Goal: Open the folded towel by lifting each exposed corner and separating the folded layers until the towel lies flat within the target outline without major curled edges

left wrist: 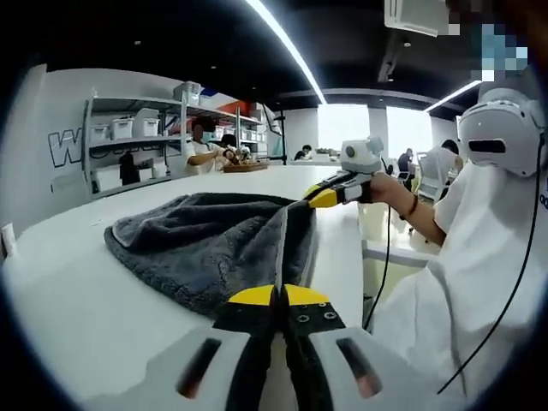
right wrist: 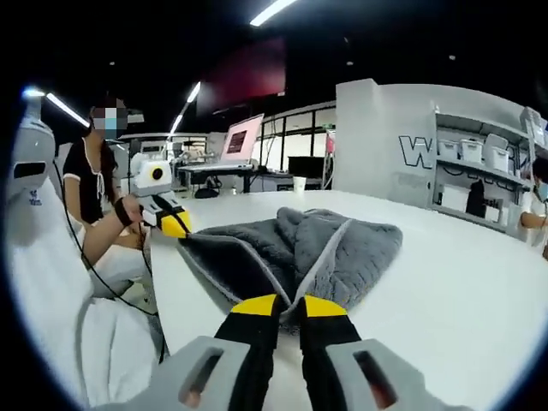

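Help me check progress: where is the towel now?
The towel lies bunched on the white table, each tool pinching an edge: left tool near, right tool far.

towel (left wrist: 205,244): 1 | tools (left wrist: 278,297): 2 | table (left wrist: 94,317): 1 | shelf bins (left wrist: 122,128): roughly 5

**Room inventory, as seen from my tongs**

Table (left wrist: 77,291): white, smooth, broad, curved edge. Ceiling (left wrist: 214,43): dark, with long light strips (left wrist: 287,47). Wall (right wrist: 377,137): white, bearing large outlined letters (right wrist: 417,151). Shelves (left wrist: 137,141): grey metal, against that wall, stocked with white bins (right wrist: 454,198). Windows (left wrist: 342,124): bright, at the far end in my left gripper view. Desk (right wrist: 214,171): far side in my right gripper view, carrying a lit monitor (right wrist: 241,139). People (left wrist: 210,145): seated by the shelves; others further off, too small to detail.
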A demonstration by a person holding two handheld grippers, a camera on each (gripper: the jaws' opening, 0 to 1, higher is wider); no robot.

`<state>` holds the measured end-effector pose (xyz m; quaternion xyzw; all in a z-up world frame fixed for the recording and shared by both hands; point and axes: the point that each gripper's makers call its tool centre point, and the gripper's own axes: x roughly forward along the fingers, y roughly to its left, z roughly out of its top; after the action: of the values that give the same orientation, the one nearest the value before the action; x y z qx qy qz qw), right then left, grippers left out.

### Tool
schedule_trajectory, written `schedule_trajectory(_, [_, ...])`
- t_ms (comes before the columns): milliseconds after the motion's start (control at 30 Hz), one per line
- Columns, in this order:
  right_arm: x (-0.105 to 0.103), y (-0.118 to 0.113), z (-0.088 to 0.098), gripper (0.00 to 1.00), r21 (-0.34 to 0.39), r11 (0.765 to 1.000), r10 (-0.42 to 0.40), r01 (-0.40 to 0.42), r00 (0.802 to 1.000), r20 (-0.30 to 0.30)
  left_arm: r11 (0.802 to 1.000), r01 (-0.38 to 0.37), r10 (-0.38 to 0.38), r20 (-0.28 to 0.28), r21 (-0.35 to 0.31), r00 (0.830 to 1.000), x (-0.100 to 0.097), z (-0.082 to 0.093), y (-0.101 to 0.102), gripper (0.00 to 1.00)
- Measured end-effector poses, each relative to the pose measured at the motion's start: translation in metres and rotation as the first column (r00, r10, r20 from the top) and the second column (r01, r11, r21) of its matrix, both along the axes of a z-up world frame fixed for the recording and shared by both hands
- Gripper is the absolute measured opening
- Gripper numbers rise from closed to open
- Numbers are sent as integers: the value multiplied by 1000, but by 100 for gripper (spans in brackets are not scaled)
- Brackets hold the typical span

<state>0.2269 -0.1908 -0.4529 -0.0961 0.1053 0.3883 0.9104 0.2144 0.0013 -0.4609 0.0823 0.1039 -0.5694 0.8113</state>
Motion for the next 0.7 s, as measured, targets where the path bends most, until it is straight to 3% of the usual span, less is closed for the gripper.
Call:
schedule_trajectory(300, [-16,-1,-8,1,-96,992,77,-77,997,-2,1000,19,-18,-37,23,999,-6,-2,6,1])
schedule_trajectory(700, [-25,-5,-18,0,-105,985,130,-135,990,-48,996,52,-48,-52,76,998,-15,-10,10,1])
